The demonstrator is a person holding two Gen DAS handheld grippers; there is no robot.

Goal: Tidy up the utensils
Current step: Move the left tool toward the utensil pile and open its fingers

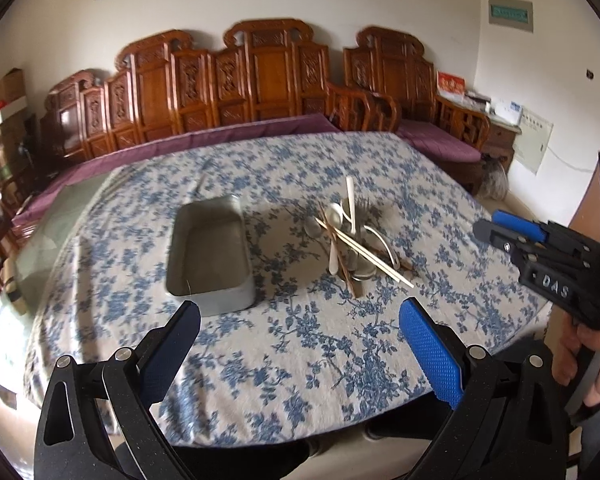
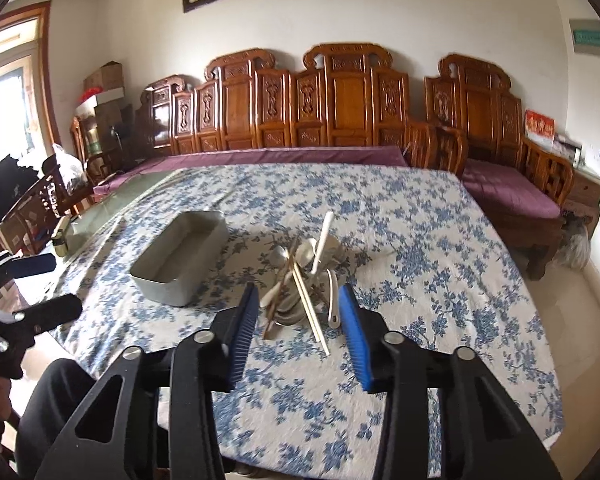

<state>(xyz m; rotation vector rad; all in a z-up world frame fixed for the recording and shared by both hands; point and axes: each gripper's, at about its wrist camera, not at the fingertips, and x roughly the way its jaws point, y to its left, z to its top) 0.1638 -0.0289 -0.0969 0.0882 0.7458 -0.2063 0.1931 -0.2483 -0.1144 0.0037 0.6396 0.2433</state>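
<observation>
A heap of utensils (image 1: 350, 240) lies mid-table: white spoons, metal spoons and wooden chopsticks piled over a small metal holder. In the right wrist view the same utensil heap (image 2: 304, 284) sits just beyond my right gripper (image 2: 298, 298), whose blue-padded jaws stand partly apart with nothing pressed between them. An empty metal tray (image 1: 210, 254) rests to the left of the heap; the tray (image 2: 180, 256) also shows in the right wrist view. My left gripper (image 1: 300, 316) hangs wide open above the near tablecloth, holding nothing. The right gripper (image 1: 512, 232) enters the left wrist view from the right.
The table wears a blue-flowered cloth (image 1: 300, 360) that ends at the near edge. Carved wooden benches with purple cushions (image 2: 340, 120) line the far wall. A small bottle (image 2: 62, 236) stands on bare glass at the table's left. A hand (image 1: 592, 360) shows at the right.
</observation>
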